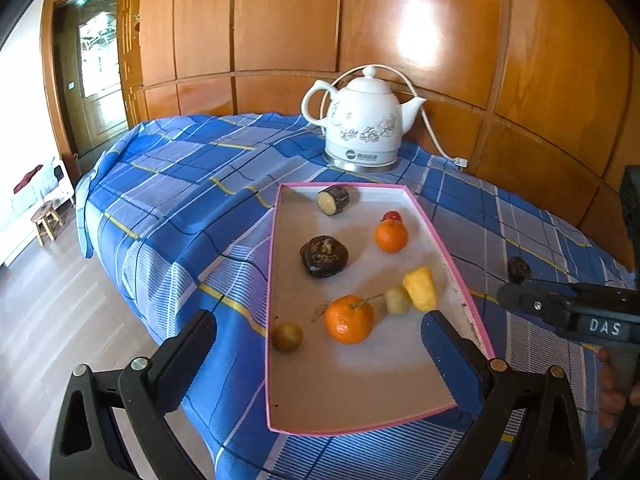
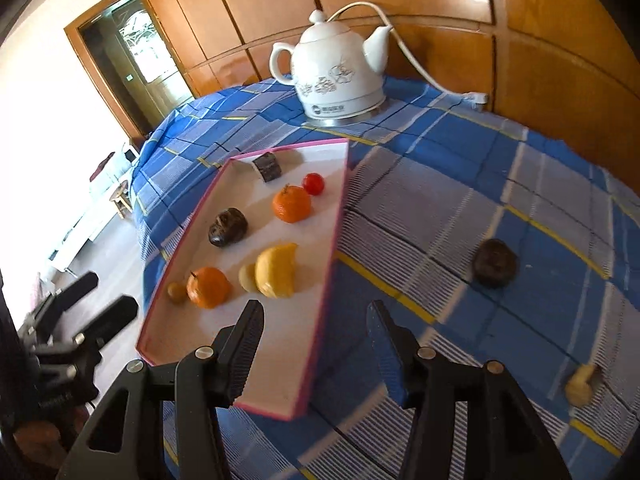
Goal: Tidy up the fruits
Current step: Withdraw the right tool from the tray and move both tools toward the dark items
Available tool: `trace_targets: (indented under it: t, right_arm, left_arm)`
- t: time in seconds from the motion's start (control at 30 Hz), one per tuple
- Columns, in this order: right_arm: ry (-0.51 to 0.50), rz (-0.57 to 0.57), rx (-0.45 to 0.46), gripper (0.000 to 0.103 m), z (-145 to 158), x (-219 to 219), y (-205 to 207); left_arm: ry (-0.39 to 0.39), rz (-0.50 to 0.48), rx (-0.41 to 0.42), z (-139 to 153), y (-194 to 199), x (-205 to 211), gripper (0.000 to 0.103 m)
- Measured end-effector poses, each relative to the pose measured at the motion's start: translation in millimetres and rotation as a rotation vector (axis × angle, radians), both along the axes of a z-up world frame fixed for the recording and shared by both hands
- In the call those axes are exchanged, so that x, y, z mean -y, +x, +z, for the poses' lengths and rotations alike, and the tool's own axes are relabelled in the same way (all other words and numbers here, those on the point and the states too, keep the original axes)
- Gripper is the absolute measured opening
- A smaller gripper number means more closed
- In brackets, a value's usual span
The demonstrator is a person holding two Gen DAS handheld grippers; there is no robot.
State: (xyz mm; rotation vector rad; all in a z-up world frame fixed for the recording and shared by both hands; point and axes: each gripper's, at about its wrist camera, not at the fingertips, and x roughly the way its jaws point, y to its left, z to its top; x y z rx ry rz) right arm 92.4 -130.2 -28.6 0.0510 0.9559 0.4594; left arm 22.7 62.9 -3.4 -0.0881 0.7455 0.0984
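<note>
A pink-rimmed white tray [image 1: 276, 280] [image 2: 320, 320] lies on the blue plaid cloth. It holds two oranges [image 1: 350, 319] [image 1: 391, 235], a dark brown fruit [image 1: 323, 256], a yellow piece [image 1: 420, 288], a small red fruit [image 1: 392, 216], a greenish-brown round fruit [image 1: 287, 336] and a dark-skinned cut piece [image 1: 333, 200]. A second dark fruit [image 2: 495, 263] and a pale yellow fruit [image 2: 582, 386] lie on the cloth right of the tray. My left gripper [image 1: 320, 344] is open and empty over the tray's near end. My right gripper [image 2: 316, 332] is open and empty above the tray's right rim.
A white floral electric kettle [image 1: 362, 124] [image 2: 340, 76] with its cord stands at the back of the table against wood panelling. The table's left edge drops to the floor, where a small wooden stool [image 1: 46, 220] stands.
</note>
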Motion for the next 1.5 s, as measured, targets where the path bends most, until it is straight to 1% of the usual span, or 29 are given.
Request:
trace_targets:
  t: [0.23,0.47,0.8,1.0,1.2,1.27,1.33,1.5]
  right_arm:
    - [-0.031,-0.051,0.034,0.054,10,35,-15]
    - [-0.054,-0.123,0.051,0.054,16,73,-20]
    - [-0.11,-0.228,0.067,0.054,23,133,-14]
    - [-0.13,-0.286,0.071,0.054,19,168,-5]
    - [-0.079,-0.353,0.063,0.054,9,200,-1]
    - [-0.053,-0.395,0.033,0.054,4,211,2]
    - [-0.021,-0.413,0.01,0.054,3,216,3]
    - [0.029,-0.435,-0.032,0.054,0,224,6]
  left_arm:
    - [0.021,-0.048,0.017,7,-3,17,0.103]
    - [0.041,-0.095,0.021,10,-4,35,0.103]
    - [0.065,-0.148,0.022,14,1,59,0.103]
    - [0.084,-0.178,0.021,16,5,73,0.103]
    - [0.107,-0.206,0.012,16,12,89,0.103]
    - [0.116,-0.216,0.009,15,15,94,0.103]
    - [0.123,-0.224,0.007,15,18,99,0.103]
    - [0.135,-0.252,0.006,15,27,114,0.103]
